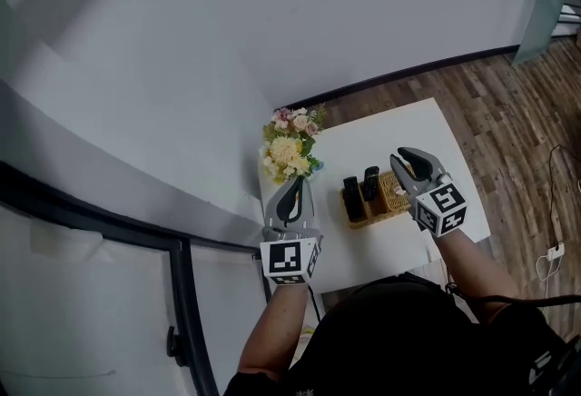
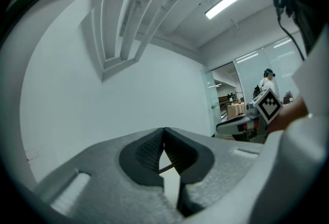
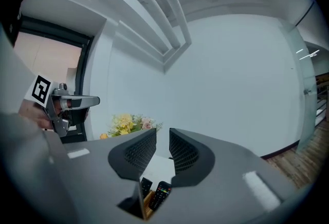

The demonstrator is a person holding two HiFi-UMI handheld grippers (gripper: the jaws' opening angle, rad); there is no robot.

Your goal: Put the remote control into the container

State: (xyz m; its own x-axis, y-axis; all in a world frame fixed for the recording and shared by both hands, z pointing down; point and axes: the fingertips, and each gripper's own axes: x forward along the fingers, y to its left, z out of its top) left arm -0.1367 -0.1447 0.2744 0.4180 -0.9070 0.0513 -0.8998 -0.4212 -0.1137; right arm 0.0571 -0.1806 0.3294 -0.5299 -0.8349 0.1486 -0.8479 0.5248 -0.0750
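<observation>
Two remotes [image 1: 370, 183] stand upright in the basket [image 1: 396, 195]; a stray knock could tip them out. The left gripper [image 1: 296, 182] is clenched on nothing, and the right gripper [image 1: 406, 154] is slightly parted and empty.

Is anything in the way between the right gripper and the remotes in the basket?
Nothing visible. The right gripper hangs above the basket, jaws apart and empty, with a clear line down to the two remotes standing in it. The flowers stand off to one side.
</observation>
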